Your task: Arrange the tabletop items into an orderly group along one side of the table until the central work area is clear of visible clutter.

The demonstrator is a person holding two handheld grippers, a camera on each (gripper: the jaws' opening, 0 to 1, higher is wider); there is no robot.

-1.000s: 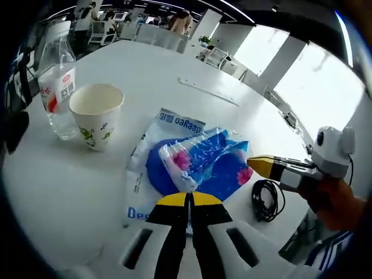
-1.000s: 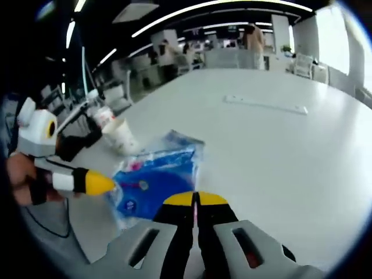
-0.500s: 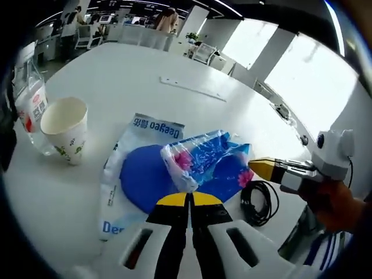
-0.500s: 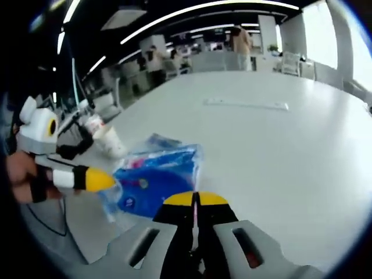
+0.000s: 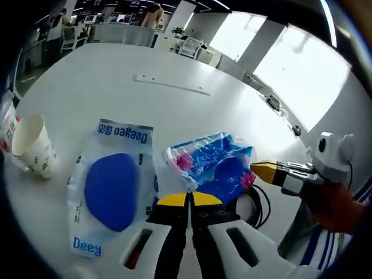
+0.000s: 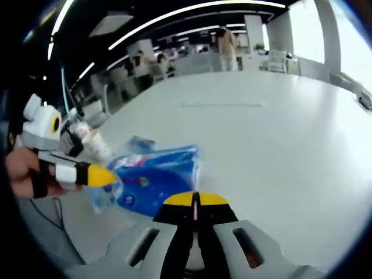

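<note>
Pinched between both grippers, blue pack (image 5: 216, 164) hangs.

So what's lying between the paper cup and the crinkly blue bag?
In the left gripper view, a flat white packet with a blue oval lies on the table between the paper cup and the crinkly blue bag.

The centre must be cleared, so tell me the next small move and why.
Probably carry the blue floral packet toward the paper cup and set it beside the white Deeyeo pack: the left gripper and right gripper look shut on its edges.
</note>
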